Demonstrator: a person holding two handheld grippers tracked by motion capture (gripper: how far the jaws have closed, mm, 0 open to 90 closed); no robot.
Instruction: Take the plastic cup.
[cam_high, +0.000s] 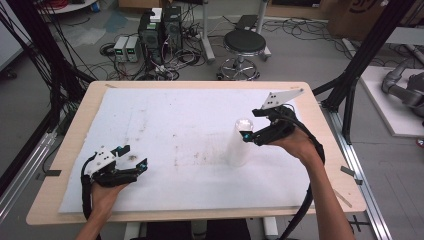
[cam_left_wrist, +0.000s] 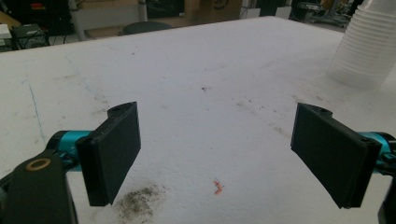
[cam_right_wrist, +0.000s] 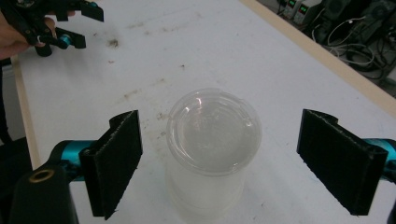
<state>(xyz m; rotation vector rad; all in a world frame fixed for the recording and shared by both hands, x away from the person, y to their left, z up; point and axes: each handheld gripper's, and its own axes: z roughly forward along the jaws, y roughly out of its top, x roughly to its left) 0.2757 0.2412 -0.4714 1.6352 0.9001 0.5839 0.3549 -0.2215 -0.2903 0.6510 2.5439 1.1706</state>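
The stack of clear plastic cups (cam_high: 239, 145) stands upright near the middle of the table (cam_high: 320, 150). It looks light, thin and slippery, easy to crush or tip. The right hand-held gripper (cam_high: 246, 135) hovers at its top, jaws wide apart and empty; hold the top rim gently. The left hand-held gripper (cam_high: 134, 157) rests open and empty, well apart. There is much free room around.

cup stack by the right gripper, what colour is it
The cup stack is translucent, milky white, with a clear rim; the right gripper view shows it best.
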